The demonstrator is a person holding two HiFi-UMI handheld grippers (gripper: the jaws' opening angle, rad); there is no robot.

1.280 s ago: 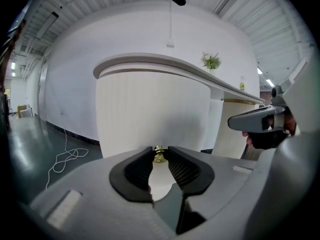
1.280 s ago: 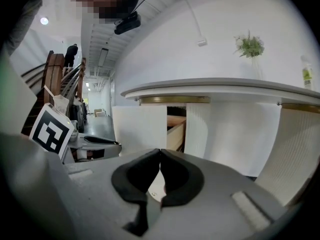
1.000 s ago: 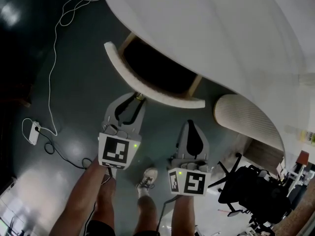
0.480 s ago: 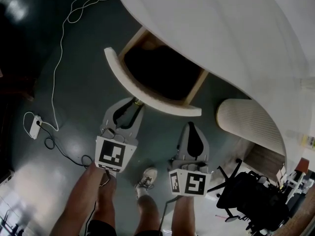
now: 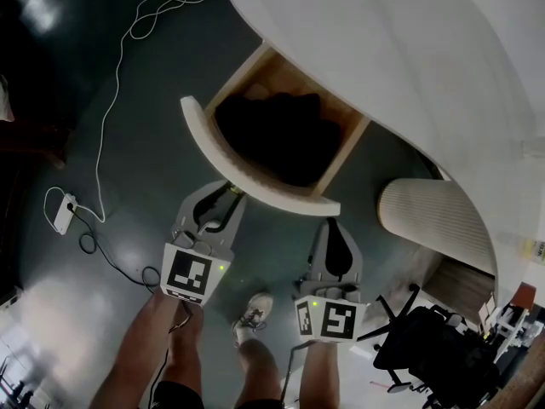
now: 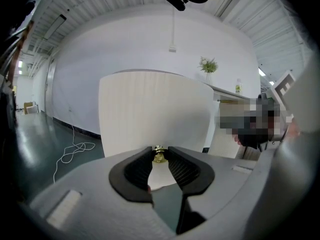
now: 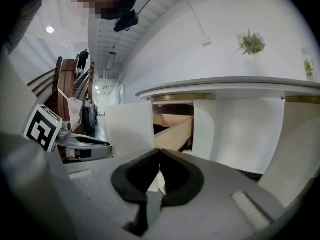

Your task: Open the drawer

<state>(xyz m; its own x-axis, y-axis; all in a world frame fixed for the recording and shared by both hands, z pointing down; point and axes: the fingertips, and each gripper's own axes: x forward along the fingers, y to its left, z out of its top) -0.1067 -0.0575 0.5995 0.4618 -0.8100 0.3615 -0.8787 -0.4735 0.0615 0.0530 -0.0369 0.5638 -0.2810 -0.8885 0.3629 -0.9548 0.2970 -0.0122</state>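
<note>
Drawer (image 5: 207,137) has slid out way further from under the white desk (image 5: 383,58) in the last second, and the dark inside is showing now. My left gripper (image 5: 230,187) is clamped on its little brass knob (image 6: 159,156). The right gripper (image 7: 159,154) is pinched shut on nothing, just beside the drawer front. Nearly open, I'd say.

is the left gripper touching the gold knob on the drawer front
Touching. In the left gripper view the left gripper pinches the gold knob between both jaw tips, no gap.

Head view looks down; gripper views face drawer (image 5: 210,143).
</note>
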